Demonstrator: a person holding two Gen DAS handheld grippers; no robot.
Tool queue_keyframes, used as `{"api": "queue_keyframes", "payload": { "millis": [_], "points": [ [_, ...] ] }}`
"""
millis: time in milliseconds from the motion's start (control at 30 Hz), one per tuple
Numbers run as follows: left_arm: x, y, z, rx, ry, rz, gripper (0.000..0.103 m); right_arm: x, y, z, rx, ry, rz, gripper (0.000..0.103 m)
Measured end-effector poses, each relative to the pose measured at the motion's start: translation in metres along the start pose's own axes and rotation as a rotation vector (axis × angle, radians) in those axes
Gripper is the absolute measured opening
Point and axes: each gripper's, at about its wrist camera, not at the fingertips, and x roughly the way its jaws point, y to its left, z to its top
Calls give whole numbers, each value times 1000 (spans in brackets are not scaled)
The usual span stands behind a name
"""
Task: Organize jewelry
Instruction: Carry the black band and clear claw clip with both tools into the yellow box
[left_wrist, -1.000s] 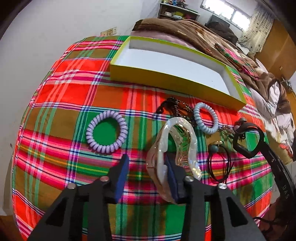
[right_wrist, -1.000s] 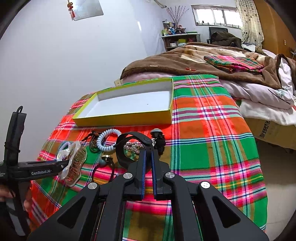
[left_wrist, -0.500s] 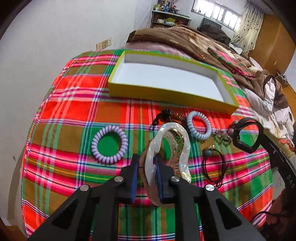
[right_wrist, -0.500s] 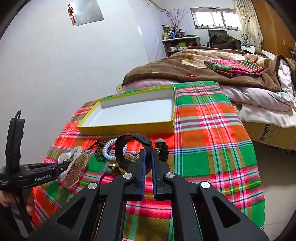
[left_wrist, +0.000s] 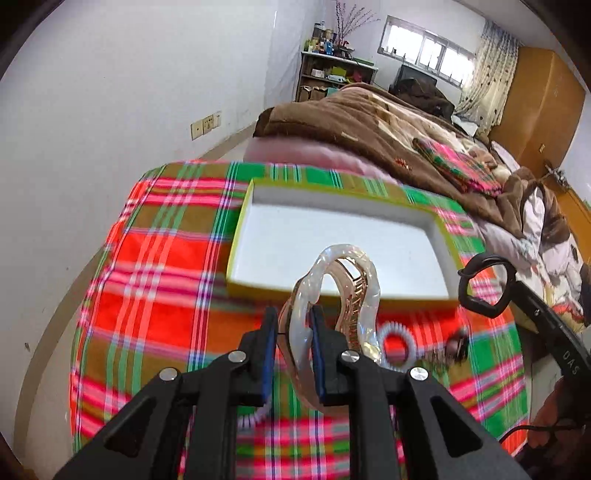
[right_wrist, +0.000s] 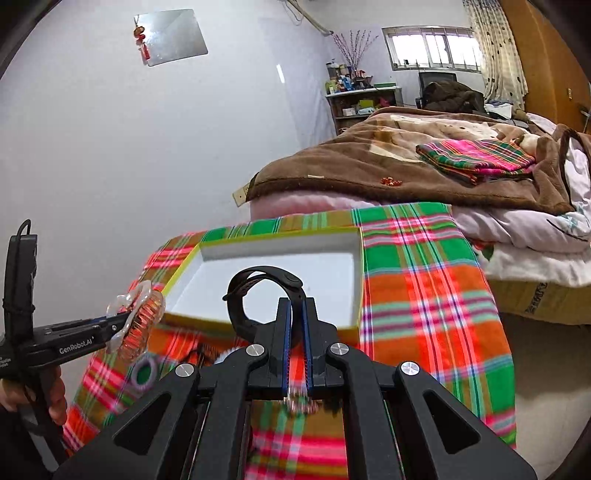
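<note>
Nearest us, our left gripper (left_wrist: 291, 345) is clamped on a clear hair claw (left_wrist: 341, 295) and our right gripper (right_wrist: 295, 343) pinches a black watch strap (right_wrist: 258, 291), both lifted above the plaid-covered bench (left_wrist: 155, 295). Beyond them, the yellow tray (left_wrist: 332, 291) lies toward the bench's far edge, with a white coil hair tie (left_wrist: 397, 341) before its near wall.

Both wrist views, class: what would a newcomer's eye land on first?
The bright red-and-green plaid cloth covering the table, with a shallow yellow-rimmed white tray on it. Over the tray's near edge, the left gripper clamps a translucent pearly hair claw, and the right gripper pinches a black looped wristband.
</note>
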Motion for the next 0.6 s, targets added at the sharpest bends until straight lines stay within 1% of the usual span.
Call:
{"api": "queue_keyframes", "payload": {
  "millis": [133, 267, 367, 600],
  "points": [
    [17, 2, 21, -2, -3, 4, 18, 23, -5, 16, 5, 14, -20, 6],
    [35, 3, 36, 0, 2, -11, 18, 47, -11, 27, 21, 41, -36, 6],
    [52, 4, 47, -6, 21, -12, 18, 64, -14, 34, 34, 63, -44, 6],
    [82, 0, 62, 3, 54, -13, 18, 104, -26, 39, 93, 140, -19, 6]
  ]
}}
